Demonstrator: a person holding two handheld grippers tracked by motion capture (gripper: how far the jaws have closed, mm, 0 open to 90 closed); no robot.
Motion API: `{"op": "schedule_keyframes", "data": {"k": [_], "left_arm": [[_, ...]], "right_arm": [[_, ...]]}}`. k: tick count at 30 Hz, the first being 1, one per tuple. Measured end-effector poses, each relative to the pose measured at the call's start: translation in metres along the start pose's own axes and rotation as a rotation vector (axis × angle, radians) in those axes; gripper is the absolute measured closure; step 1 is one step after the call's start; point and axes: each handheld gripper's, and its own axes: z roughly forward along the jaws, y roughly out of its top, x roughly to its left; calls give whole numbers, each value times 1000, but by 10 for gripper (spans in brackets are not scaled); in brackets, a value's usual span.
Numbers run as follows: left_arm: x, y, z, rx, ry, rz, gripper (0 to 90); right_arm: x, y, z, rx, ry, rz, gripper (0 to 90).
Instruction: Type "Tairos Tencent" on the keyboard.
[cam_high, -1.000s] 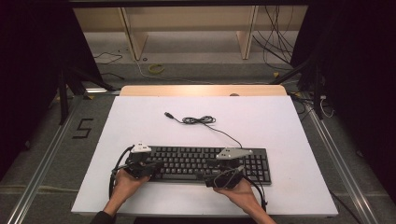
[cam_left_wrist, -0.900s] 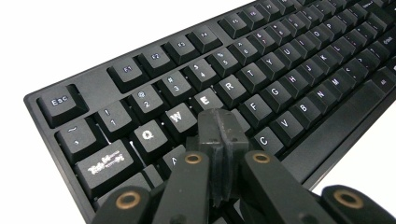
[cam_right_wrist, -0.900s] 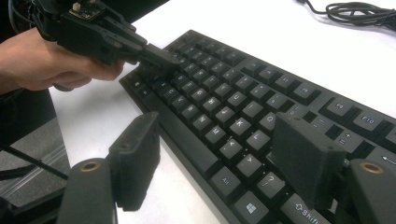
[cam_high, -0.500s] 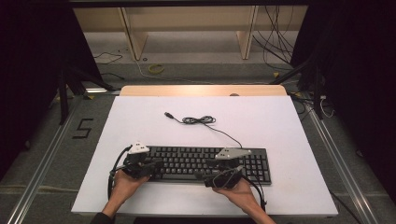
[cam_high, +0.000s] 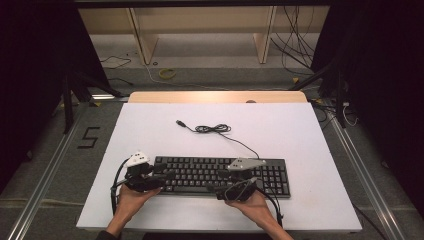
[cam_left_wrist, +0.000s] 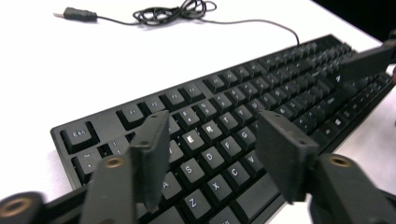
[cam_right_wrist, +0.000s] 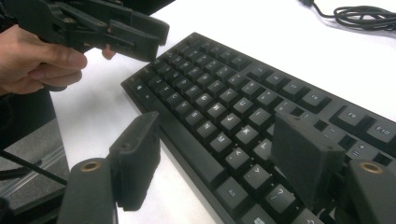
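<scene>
Black keyboard (cam_high: 220, 174) on white table (cam_high: 300, 135), left gripper (cam_left_wrist: 210, 149) fingers just opened wide over its letter keys, holding nothing, right gripper (cam_right_wrist: 219, 158) fingers open astride its front edge

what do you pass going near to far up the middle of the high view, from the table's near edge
White table near edge → black keyboard → its thin cable running back → the coiled bundle of cable → the plug → wooden strip at the far edge → grey floor.
</scene>
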Motion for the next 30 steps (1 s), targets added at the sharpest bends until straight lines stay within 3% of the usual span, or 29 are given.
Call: {"op": "schedule_keyframes", "data": {"k": [7, 12, 21, 30], "left_arm": [[0, 0, -7, -47, 9, -15, 299], [0, -1, -10, -57, 7, -20, 273], [-3, -2, -11, -63, -22, -7, 255], [-6, -6, -15, -64, -25, 2, 255]], "right_arm": [[1, 1, 5, 6, 4, -6, 349], [3, 2, 11, 13, 13, -14, 397], [7, 1, 22, 50, 13, -31, 597], [10, 0, 30, 80, 17, -47, 779]]}}
